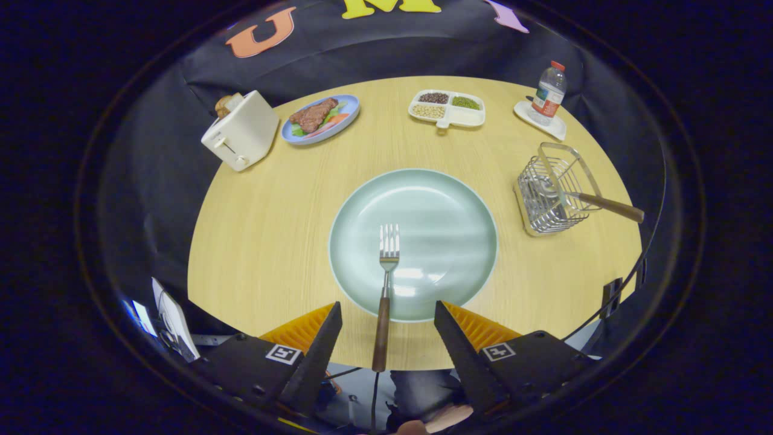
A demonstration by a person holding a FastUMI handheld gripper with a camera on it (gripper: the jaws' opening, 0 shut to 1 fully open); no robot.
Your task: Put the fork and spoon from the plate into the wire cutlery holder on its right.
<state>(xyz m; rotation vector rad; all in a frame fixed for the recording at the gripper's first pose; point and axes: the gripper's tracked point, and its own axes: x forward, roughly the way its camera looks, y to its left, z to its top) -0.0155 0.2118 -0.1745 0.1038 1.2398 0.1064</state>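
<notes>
a white toaster (240,131) stands far left on the round table (272,241). the gripper (387,314) hangs with fingers spread wide, the fork (384,284) between them, tines on the plate (423,211). right of it, the spoon (595,202) sits in the wire cutlery holder (552,190).

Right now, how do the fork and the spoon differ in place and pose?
The fork lies flat across the plate rim, handle between the open fingers, untouched. The spoon already leans in the holder, handle sticking out to the right. Both have brown handles.
</notes>
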